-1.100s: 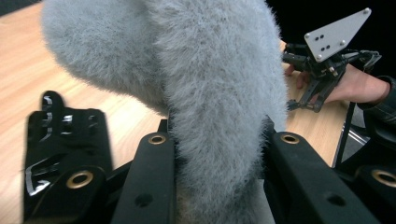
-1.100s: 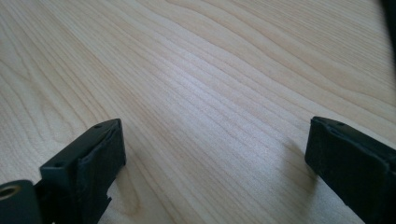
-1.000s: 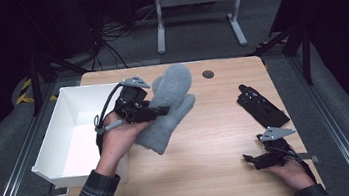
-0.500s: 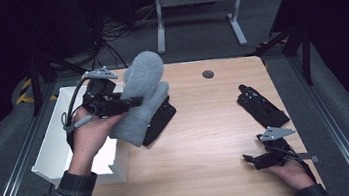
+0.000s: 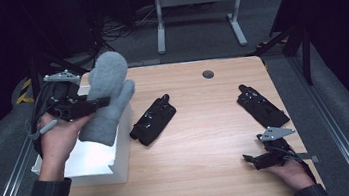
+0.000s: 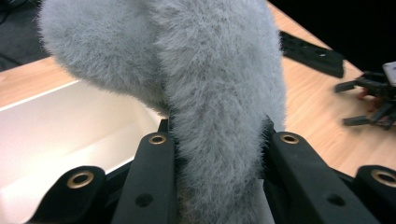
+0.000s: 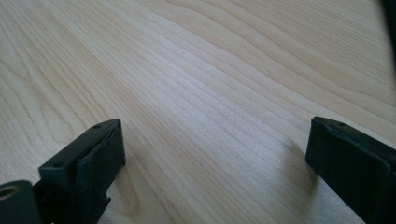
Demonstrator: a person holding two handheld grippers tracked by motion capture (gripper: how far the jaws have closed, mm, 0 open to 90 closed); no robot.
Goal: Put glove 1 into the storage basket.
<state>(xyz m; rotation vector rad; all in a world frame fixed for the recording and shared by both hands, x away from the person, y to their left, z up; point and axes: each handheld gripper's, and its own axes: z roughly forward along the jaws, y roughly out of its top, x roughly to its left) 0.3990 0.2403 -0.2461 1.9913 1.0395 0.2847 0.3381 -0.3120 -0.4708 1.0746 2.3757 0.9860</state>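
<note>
At nine o'clock of the wooden table [image 5: 203,140], over the white bin [image 5: 94,160], apparently for dropping in, the left gripper [image 5: 105,102] pinches a grey mitten [image 5: 107,98], while the right gripper [image 5: 249,162] rests wide open, empty, at five o'clock.

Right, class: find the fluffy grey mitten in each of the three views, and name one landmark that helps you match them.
High view: fluffy grey mitten at upper left, clamped in the left gripper above the white rectangular bin.
Left gripper view: mitten centre, pinched between the black jaws, bin at its left.
Right gripper view: mitten not in it.
Shared landmark: the light wooden table.
</note>
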